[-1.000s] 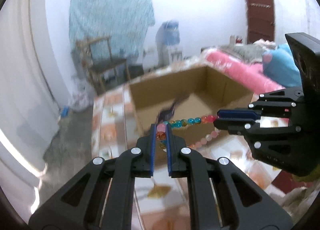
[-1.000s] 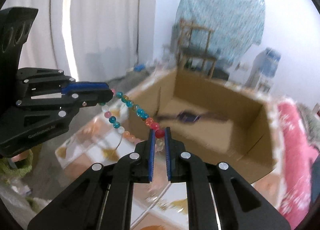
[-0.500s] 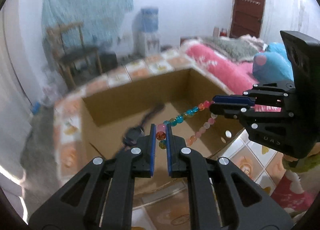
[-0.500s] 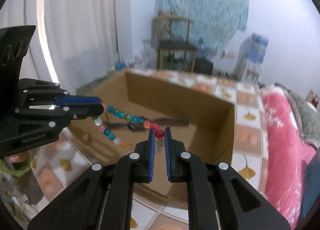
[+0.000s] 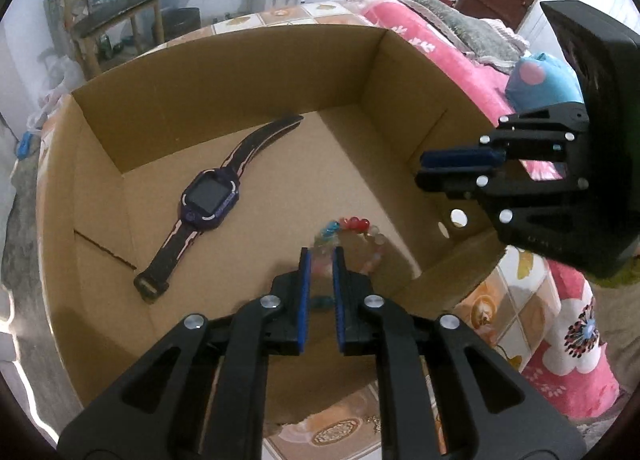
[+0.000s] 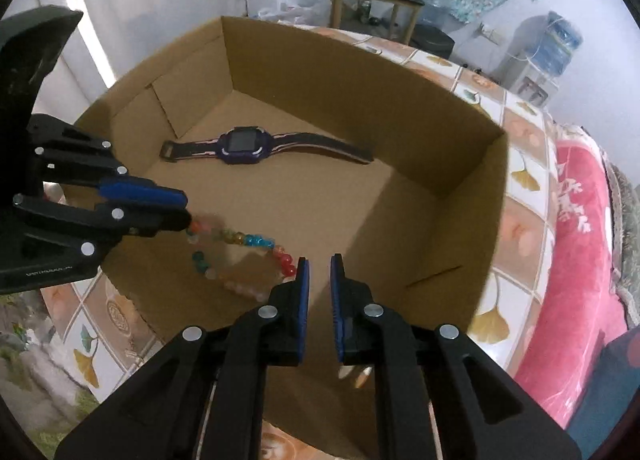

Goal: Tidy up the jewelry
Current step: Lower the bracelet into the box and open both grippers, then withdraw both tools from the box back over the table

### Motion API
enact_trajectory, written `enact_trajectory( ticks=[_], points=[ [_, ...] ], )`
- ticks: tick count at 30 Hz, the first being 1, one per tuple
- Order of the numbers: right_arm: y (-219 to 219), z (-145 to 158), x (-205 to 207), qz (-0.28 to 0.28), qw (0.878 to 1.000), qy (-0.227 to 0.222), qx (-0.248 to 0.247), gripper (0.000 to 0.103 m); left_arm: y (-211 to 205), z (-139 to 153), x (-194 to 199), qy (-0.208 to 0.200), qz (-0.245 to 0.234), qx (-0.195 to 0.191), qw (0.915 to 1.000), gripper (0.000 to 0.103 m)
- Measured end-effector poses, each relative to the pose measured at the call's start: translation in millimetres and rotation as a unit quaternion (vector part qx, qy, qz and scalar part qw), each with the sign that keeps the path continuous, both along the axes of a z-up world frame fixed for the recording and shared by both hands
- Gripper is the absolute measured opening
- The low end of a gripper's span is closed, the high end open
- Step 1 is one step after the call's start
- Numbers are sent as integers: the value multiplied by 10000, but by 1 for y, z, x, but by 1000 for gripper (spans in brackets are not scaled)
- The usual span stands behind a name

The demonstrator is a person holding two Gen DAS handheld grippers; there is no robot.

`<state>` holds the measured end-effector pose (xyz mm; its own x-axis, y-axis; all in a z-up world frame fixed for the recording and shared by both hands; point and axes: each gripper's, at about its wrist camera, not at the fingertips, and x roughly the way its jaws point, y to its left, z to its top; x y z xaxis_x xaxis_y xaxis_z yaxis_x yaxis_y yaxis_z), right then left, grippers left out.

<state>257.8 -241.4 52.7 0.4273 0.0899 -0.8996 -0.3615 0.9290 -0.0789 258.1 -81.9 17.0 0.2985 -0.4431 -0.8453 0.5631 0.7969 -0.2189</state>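
Both tools over the cardboard box (image 5: 224,72): left tool (image 5: 319,260) and right tool (image 6: 318,266) released; bead bracelet (image 6: 240,256), blurred, beside the watch (image 6: 244,146).

The watch (image 5: 210,200) lies in the box (image 5: 224,72) toward its far wall; the bead bracelet (image 6: 240,256) is near the box's near edge.

A bead bracelet (image 6: 240,256) of red, blue, orange and pale pink beads is looping inside the cardboard box (image 5: 224,72), near its front wall; it is blurred, so whether it is touching the floor is unclear. A purple watch (image 6: 244,146) with a dark square screen is lying flat on the box floor, straps stretched out, well apart from the bracelet.
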Motion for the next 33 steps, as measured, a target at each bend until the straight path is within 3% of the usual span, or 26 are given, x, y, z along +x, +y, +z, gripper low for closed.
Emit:
enact_trajectory(
  ticks=[8,13,18,22,25,28,33],
  points=[
    [-31,38,-29,-551,9957,-552,498,27,21,24,-13,-362,292,-208,9987,21],
    [-54,64,-79,-871,9808,-1033,1409,41,52,55,-48,-960,545,-474,9928,40],
    [-55,58,-130,-969,9702,-1255,1832,49,80,69,-95,-1284,606,-705,9873,56],
    [-39,25,-158,-1136,9727,-947,1790,50,92,55,-130,-1235,659,-673,9879,63],
    [-23,-2,-169,-1156,9756,-586,1770,50,90,34,-147,-1090,708,-402,9907,63],
    [-10,-22,-178,-1179,9767,-324,1764,50,84,7,-160,-737,698,-285,9944,63],
    [0,-52,-194,-1292,9703,139,2042,50,76,-26,-174,-517,684,-45,9963,63]
  ],
)
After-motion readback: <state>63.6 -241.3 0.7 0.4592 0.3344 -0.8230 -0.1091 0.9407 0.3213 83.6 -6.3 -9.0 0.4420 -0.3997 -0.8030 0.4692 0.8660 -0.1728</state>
